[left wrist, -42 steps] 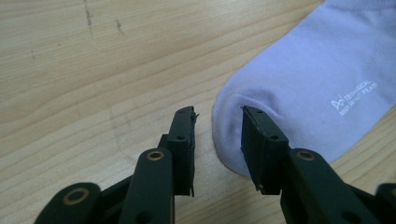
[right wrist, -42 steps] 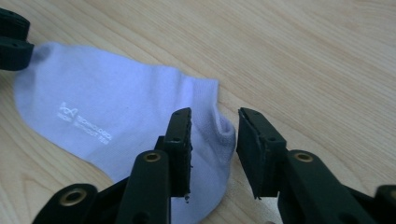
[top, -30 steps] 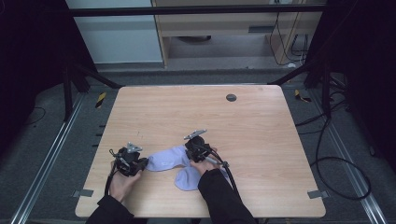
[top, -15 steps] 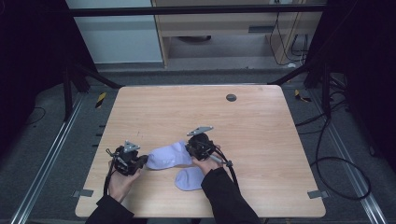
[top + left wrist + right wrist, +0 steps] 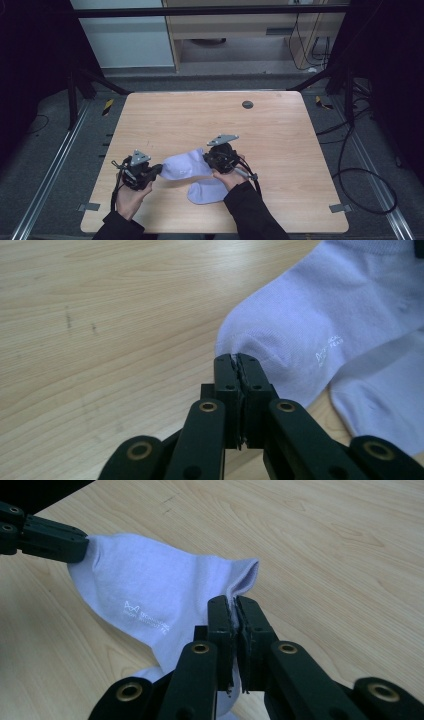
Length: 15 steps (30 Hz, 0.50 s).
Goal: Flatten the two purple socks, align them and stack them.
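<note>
A pale lilac sock (image 5: 184, 166) hangs stretched between my two grippers, a little above the wooden table (image 5: 280, 130). My left gripper (image 5: 158, 170) is shut on one end of it; in the left gripper view the jaws pinch the sock (image 5: 320, 315) at its rounded edge. My right gripper (image 5: 208, 159) is shut on the other end, and in the right gripper view the sock (image 5: 150, 590) has small white print on it. The left gripper (image 5: 82, 545) grips its far end there. A second matching sock (image 5: 207, 191) lies flat on the table beneath.
A small dark round spot (image 5: 247, 104) sits near the table's far edge. Bare wood stretches behind and to the right of the socks. Dark frame legs and cables stand on the floor around the table.
Both grippers have risen with the sock held between them, lifting it off the second sock. The right gripper has also moved a little away from the front edge.
</note>
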Each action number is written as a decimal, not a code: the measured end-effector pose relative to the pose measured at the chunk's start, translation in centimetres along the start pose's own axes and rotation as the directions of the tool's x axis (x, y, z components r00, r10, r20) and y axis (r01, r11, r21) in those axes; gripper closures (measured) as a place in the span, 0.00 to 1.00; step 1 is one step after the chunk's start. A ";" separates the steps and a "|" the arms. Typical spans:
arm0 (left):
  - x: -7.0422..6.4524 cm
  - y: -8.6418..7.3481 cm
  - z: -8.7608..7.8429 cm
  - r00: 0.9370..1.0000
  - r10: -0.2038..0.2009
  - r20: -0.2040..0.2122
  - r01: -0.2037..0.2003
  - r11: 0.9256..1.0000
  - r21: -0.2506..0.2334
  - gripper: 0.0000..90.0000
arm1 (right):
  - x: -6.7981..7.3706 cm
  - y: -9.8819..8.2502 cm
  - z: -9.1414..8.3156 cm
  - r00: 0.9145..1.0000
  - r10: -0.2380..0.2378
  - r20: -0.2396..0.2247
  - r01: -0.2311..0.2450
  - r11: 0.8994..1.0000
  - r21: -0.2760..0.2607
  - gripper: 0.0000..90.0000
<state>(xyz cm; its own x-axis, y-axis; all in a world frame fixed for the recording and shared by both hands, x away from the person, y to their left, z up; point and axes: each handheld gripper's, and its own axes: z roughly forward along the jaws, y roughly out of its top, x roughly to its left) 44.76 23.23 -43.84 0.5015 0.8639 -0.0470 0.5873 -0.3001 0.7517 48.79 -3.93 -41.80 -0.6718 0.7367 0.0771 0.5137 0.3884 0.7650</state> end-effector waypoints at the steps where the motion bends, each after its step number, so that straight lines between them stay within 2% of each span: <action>1: -0.4 0.0 -0.1 1.000 0.002 0.008 -0.002 1.000 -0.002 0.98 | 0.0 -0.1 -0.5 1.000 -0.004 0.004 0.004 1.000 0.003 0.96; 7: -2.7 0.4 -0.4 0.999 0.028 0.046 -0.028 1.000 -0.005 0.98 | -0.3 -1.8 -3.0 1.000 -0.012 0.018 0.011 1.000 0.014 0.96; 15: -5.6 0.2 0.3 0.992 0.081 0.099 -0.084 0.996 0.031 0.98 | -1.1 -4.2 -4.6 1.000 0.003 0.031 -0.004 0.999 0.044 0.96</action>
<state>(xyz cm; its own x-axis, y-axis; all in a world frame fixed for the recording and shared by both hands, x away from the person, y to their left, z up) 42.24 18.22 -43.61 0.6076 0.7926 -0.0507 0.5624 -0.3843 0.7321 44.97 -8.91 -42.14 -0.6535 0.7546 0.0595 0.5395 0.4092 0.7358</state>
